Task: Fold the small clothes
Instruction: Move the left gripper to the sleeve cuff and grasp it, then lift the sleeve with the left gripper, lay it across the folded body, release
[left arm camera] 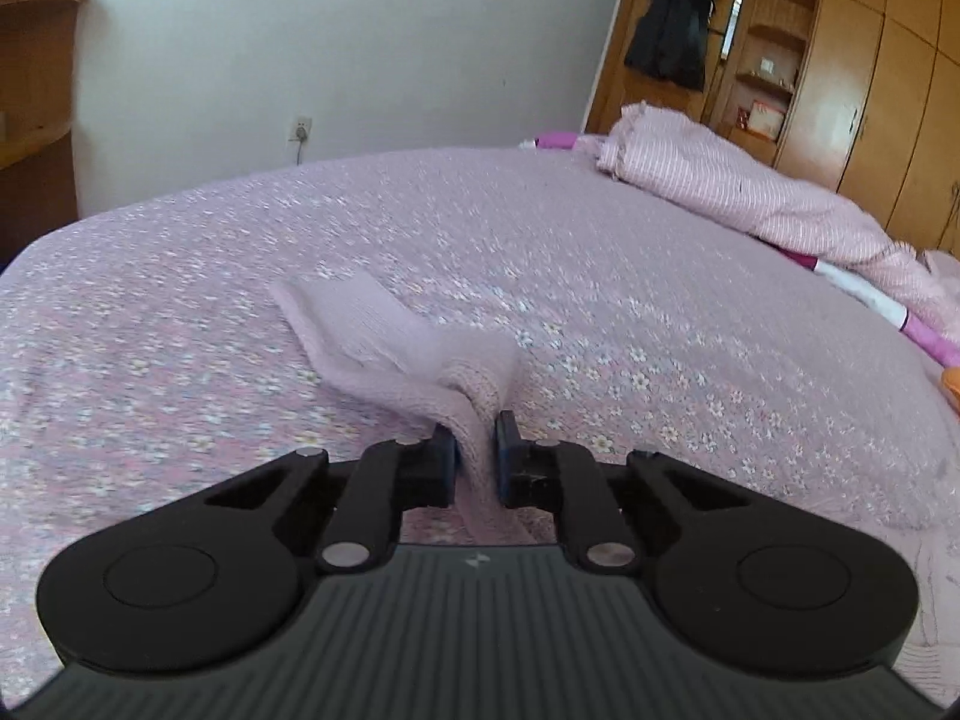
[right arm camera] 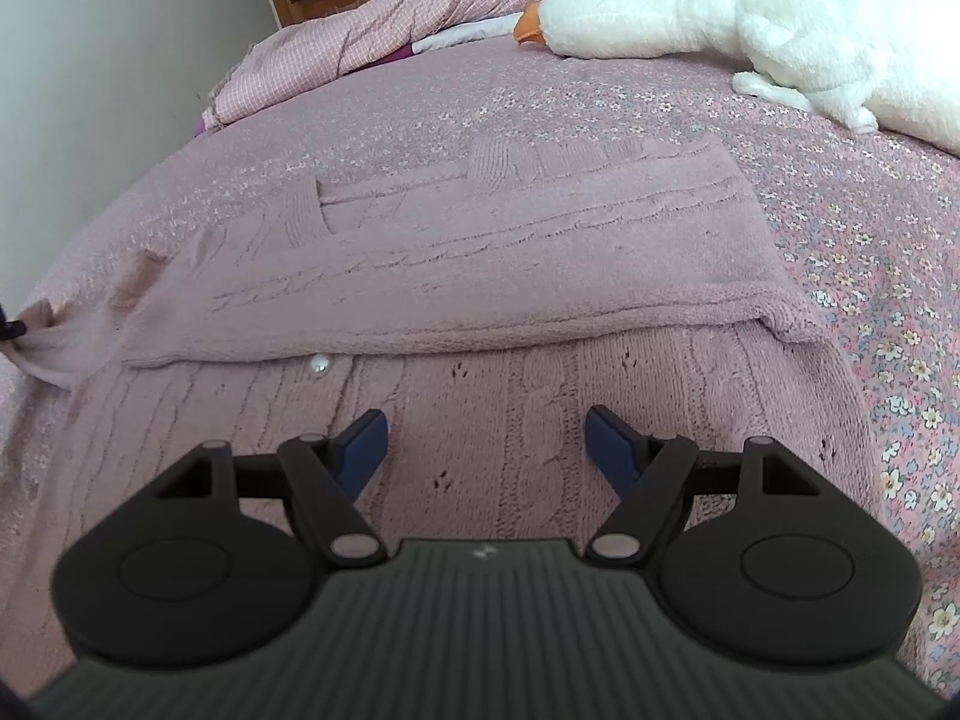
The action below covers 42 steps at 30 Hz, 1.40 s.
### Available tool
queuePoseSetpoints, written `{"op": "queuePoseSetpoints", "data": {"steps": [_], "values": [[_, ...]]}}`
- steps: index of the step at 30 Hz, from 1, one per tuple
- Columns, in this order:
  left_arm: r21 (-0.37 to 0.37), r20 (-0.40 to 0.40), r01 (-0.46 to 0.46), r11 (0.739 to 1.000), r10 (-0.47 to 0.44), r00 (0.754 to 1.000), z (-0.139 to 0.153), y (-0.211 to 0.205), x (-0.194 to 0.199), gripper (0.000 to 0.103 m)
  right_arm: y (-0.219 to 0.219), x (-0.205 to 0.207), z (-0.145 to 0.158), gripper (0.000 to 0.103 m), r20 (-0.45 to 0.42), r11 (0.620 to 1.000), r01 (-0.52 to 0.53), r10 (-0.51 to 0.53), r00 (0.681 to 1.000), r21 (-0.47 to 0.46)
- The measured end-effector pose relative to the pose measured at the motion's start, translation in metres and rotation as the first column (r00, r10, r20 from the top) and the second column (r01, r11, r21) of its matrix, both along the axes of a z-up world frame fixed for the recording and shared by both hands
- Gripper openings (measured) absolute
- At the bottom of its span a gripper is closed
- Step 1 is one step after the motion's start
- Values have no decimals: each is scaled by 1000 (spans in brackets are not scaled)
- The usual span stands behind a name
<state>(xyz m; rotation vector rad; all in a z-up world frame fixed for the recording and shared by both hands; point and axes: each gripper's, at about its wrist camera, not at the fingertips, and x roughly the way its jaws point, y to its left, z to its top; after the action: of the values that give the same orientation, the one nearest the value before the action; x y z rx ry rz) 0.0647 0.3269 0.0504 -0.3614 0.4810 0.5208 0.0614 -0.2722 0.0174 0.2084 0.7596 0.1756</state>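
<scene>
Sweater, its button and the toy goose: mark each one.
Sweater [right arm camera: 540, 252]: right wrist view, folded-over top layer.
Button [right arm camera: 318, 365]: right wrist view, its pearly face.
Toy goose [right arm camera: 840, 42]: right wrist view, white body.

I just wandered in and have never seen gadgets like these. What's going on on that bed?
A person holding a gripper in each hand is folding a small pink knitted cardigan on a flowered bedspread. The left gripper is shut on one sleeve, pulled out to the side. The right gripper hangs open over the cardigan's body, holding nothing. One part is already folded over. A white plush goose lies further back.
</scene>
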Motion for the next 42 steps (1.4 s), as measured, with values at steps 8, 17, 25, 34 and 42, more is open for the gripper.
{"op": "queuePoseSetpoints", "data": {"steps": [8,17,25,34,42], "values": [[-15,78,54,998,-52,996,25,-16,-25,13,-5,-2,3,74,0,999,16,-16,1000,34],[40,202,191,981,-195,960,77,-73,-38,13,-19,-8,9,75,24,996,53,-55,998,73],[52,249,344,938,-346,905,104,-141,-30,13,-33,-14,11,75,40,991,85,-90,995,105],[50,233,484,874,-482,845,101,-224,-17,13,-50,-18,11,75,55,983,120,-129,990,140],[25,148,588,808,-585,798,68,-289,-7,13,-62,-20,6,75,52,977,140,-150,987,162]]}}
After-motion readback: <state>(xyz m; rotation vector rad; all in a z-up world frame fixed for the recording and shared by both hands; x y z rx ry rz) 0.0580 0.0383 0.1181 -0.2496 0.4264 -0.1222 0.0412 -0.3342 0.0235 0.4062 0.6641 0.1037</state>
